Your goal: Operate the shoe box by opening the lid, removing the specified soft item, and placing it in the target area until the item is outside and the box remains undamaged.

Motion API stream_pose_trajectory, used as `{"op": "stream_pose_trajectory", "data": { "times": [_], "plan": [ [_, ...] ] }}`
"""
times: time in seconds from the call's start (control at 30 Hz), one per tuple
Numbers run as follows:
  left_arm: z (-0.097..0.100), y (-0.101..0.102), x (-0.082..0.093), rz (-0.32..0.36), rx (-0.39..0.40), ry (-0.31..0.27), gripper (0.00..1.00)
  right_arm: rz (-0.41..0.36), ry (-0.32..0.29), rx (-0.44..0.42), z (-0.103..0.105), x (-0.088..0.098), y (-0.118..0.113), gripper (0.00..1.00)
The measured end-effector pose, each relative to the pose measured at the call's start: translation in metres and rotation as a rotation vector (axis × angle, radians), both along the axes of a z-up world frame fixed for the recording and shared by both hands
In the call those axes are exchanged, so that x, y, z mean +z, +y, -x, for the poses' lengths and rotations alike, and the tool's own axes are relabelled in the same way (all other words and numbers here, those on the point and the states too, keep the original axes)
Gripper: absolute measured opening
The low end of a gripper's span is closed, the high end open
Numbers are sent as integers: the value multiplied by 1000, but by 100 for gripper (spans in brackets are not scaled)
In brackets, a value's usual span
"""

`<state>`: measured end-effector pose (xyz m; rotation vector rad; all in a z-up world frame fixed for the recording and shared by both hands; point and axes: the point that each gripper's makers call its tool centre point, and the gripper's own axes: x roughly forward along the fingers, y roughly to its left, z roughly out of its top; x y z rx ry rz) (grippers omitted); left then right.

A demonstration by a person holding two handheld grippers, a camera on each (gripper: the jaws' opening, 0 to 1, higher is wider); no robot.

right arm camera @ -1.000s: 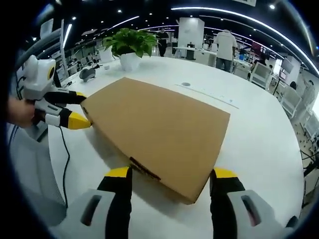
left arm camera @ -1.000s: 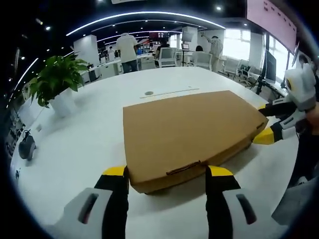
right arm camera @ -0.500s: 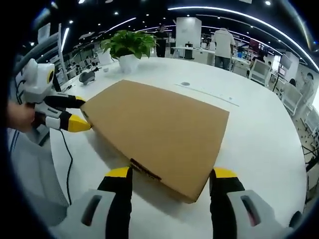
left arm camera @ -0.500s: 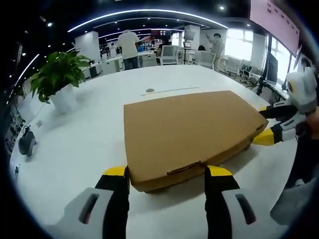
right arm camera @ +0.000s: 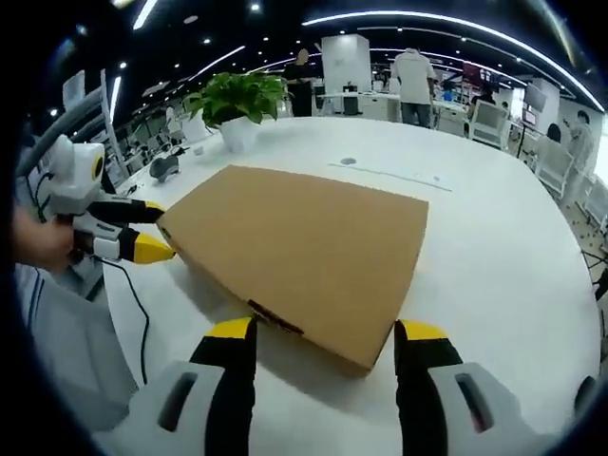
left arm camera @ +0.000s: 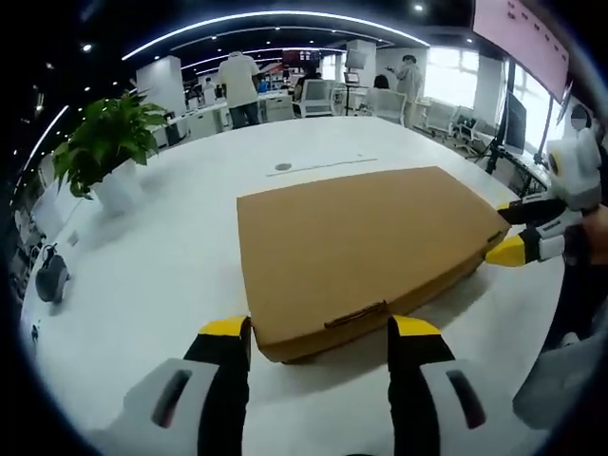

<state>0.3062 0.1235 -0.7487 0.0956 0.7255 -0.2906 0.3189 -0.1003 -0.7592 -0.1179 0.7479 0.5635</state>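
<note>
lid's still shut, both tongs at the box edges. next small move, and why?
Probably lift the lid edge with the left tongs. The cardboard shoe box lies flat and closed on the white table, its tuck tab between the open left jaws. The right tongs straddle another edge and could hold the base down.

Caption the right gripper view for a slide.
Closed cardboard shoe box on a white table, flanked by the open right gripper and left gripper.

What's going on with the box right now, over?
Both tongs open, left and right, each at a corner of the box. Lid shut, box flat on the table. Nothing in the way.
</note>
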Motion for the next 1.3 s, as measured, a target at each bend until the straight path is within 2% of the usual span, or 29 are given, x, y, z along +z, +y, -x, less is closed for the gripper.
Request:
{"op": "stream_pose_trajectory", "data": {
  "times": [0.13,0.17,0.2,0.23,0.27,0.33,0.4,0.47,0.53,0.57,0.6,0.63,0.67,0.7,0.77,0.8,0.83,0.9,0.93,0.97,1.03,1.07,1.1,1.2,1.27,1.3],
  "plan": [
    [3,2,4,32,4,5,67,-5,-1,11,6,6,0,55],
    [5,1,5,59,10,9,69,-16,-6,17,8,10,1,56],
    [4,-6,14,148,9,-20,76,-24,-6,19,9,12,2,57],
    [5,-6,17,182,13,-20,80,-33,-4,22,11,15,3,58],
    [6,0,15,153,18,-10,82,-37,-1,25,12,16,3,59],
    [8,1,18,164,10,-18,80,-36,13,33,17,18,3,59],
    [10,2,22,184,5,-26,82,-46,19,30,21,21,2,60],
    [11,4,24,203,10,-20,84,-63,12,22,23,25,1,66],
    [12,3,27,266,37,-9,87,-86,10,13,23,28,1,73],
    [13,-1,29,315,44,9,88,-101,10,10,24,31,2,75],
    [15,-2,30,334,52,28,91,-109,7,10,24,32,3,78],
    [14,0,31,328,59,16,94,-110,3,9,25,33,3,81],
    [14,-1,34,351,73,16,97,-112,-5,6,25,35,3,83],
    [17,-5,37,407,87,31,99,-122,-5,0,26,37,3,83],
    [19,-5,41,454,116,37,99,-139,1,-5,27,39,4,85],
    [21,-8,45,507,124,45,99,-157,19,-11,29,39,6,86],
    [22,-8,46,532,125,48,99,-164,25,-13,30,39,6,88],
    [26,-7,44,538,127,69,99,-192,18,-39,29,42,4,93],
    [29,-12,46,593,130,86,99,-235,34,-57,31,44,6,93],
    [31,-13,47,621,138,91,99,-262,45,-69,32,45,6,93],
    [35,-17,51,731,168,113,99,-302,58,-93,33,48,7,95],
    [37,-22,57,828,169,112,99,-307,50,-84,34,51,7,95],
    [39,-23,61,868,168,110,99,-322,46,-80,34,54,9,95],
    [43,-21,63,917,197,101,99,-338,50,-88,37,59,10,94],
    [44,-19,66,978,232,93,99,-384,70,-111,40,63,12,92],
    [43,-17,70,1030,260,81,99,-417,75,-119,41,65,14,91]
  ]
}}
